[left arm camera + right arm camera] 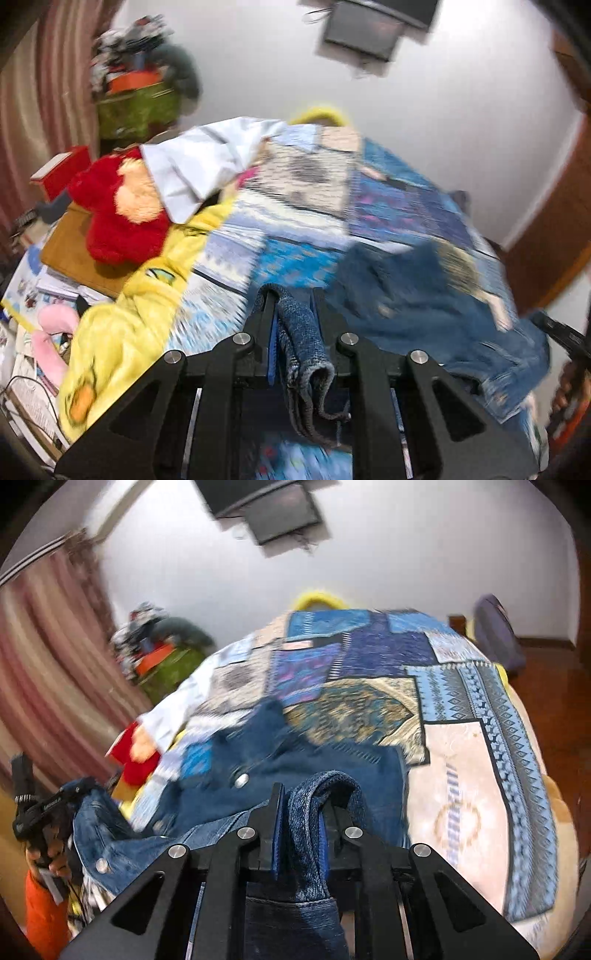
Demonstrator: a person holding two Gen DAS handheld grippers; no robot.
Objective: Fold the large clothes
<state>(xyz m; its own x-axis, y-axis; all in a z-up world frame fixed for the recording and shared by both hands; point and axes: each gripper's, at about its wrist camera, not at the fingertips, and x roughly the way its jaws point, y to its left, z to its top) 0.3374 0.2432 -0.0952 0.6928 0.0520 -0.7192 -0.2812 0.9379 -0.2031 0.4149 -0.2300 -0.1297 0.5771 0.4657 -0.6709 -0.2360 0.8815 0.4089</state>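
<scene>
- The jacket [280, 753] was heavy blue denim with metal snaps, rumpled across the patchwork quilt [472, 760].
- The left gripper [293, 295] pointed down toward the quilt, its fingers clamped tight on a folded denim edge.
- The right gripper [303, 790] angled likewise, pinching a thick denim fold.

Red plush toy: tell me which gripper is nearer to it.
Left. The left gripper grips the denim jacket on the side of the bed where the red plush toy lies; the right gripper holds the jacket farther away.
</scene>
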